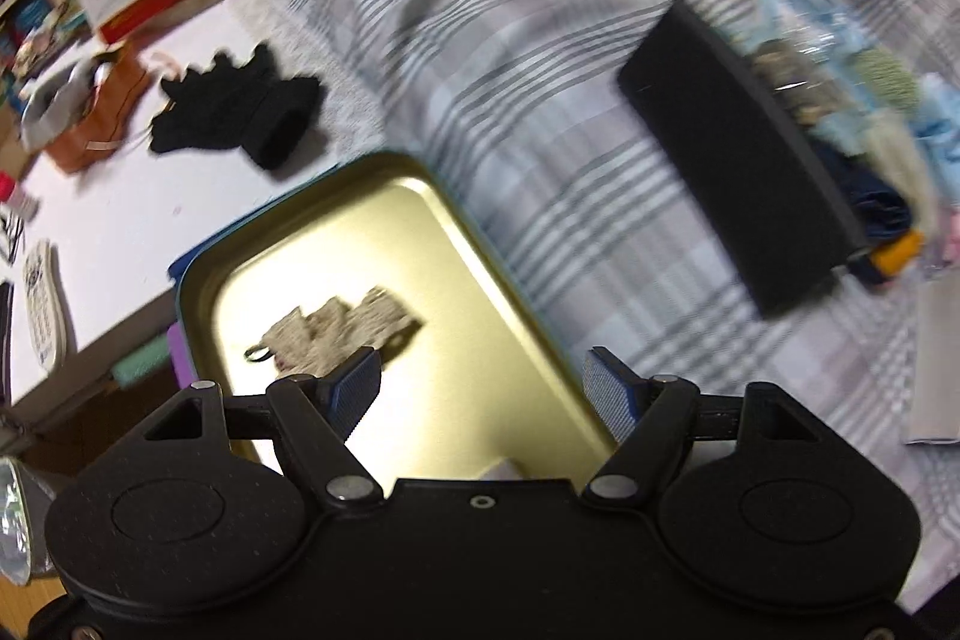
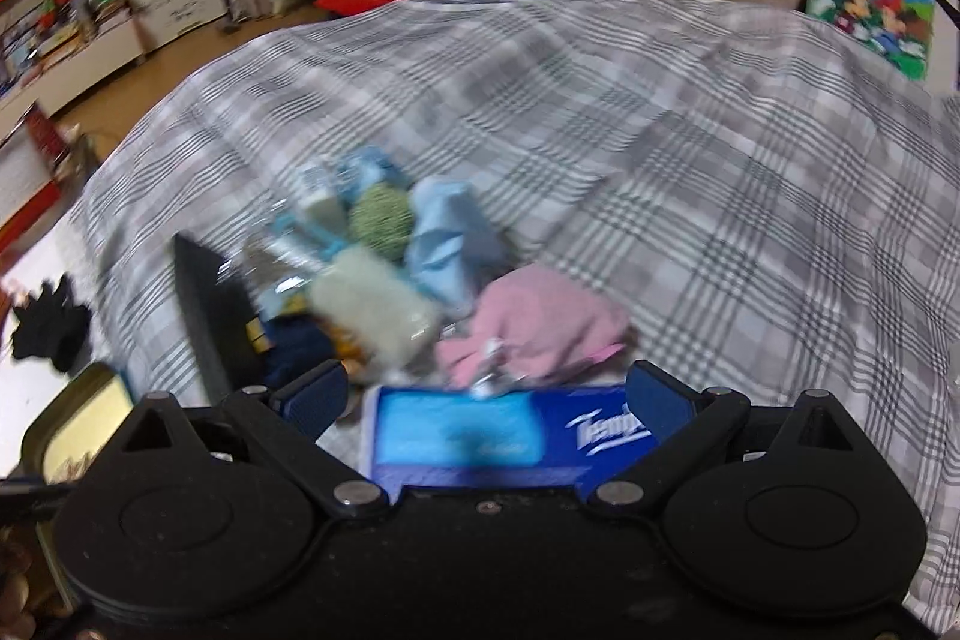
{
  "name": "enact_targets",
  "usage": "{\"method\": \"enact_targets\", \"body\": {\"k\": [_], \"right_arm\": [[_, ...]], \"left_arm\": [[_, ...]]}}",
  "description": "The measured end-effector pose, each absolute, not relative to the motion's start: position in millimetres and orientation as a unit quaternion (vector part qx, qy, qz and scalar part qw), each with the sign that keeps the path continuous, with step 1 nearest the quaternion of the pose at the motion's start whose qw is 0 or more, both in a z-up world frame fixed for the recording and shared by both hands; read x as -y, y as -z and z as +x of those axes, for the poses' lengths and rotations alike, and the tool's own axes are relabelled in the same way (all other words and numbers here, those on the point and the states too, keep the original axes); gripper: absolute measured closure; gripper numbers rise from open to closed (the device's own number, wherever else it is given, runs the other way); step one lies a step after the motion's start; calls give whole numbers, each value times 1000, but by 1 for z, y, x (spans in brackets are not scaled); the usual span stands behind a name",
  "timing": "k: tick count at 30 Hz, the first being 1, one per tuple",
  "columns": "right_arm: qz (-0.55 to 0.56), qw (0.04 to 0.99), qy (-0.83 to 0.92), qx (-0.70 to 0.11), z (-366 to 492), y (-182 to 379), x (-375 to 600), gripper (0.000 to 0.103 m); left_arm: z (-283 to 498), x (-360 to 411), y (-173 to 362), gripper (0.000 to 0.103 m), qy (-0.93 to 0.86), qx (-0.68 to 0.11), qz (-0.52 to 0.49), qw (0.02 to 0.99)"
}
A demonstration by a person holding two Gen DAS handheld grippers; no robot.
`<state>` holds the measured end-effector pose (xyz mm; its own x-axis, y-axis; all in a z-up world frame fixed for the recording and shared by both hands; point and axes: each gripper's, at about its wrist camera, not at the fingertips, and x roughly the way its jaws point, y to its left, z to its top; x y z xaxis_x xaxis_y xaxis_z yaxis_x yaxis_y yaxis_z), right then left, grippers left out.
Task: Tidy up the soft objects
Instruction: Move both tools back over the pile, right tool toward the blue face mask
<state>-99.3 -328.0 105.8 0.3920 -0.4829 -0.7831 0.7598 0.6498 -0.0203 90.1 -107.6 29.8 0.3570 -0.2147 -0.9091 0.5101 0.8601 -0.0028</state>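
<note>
My left tool [image 1: 483, 391] hangs with its blue pads spread apart and nothing between them, pointing steeply down over a gold metal tray [image 1: 516, 334]. A small beige knitted piece [image 1: 345, 331] lies flat on the tray floor, just ahead of the tool's left pad [image 1: 354, 391]. The tray sits at the edge of the bed, where the grey plaid bedspread [image 1: 540, 112] meets a white surface. On that white surface, beyond the tray, lies a black knitted glove [image 1: 234, 112], and beside it something orange and grey that is too blurred for me to name. To the right on the bedspread stands a black box [image 1: 732, 148] with a jumble of soft things along its far side.

My right tool [image 2: 486, 397] is spread wide and empty. Directly below it lies a blue tissue pack [image 2: 480, 439], between the two pads but not pinched. Just past the pack sits a pink cloth [image 2: 540, 322], and beyond that the heap of soft things: a cream fuzzy piece [image 2: 372, 313], a green knitted ball [image 2: 381, 217], a light blue fabric item [image 2: 447, 244] and something dark blue [image 2: 297, 349] against the black box. All of these rest on the plaid bedspread. The tray's corner shows at the lower left in this view, with the black glove further out on the white surface.
</note>
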Motion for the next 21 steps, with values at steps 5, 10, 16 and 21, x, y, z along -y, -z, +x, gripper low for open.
{"method": "enact_targets", "body": {"k": [5,10,16,21], "right_arm": [[222,804,385,-396,-101,-99,371,14],[253,794,396,-385,-89,-89,398,15],[255,805,370,-386,-63,-76,404,15],[223,810,354,-412,-30,-58,406,14]], "left_arm": [[83,124,-56,32,248,-505,136,816],[79,141,-75,32,262,-485,140,823],[82,164,-81,32,276,-487,147,816],[78,187,-86,32,292,-483,162,809]]}}
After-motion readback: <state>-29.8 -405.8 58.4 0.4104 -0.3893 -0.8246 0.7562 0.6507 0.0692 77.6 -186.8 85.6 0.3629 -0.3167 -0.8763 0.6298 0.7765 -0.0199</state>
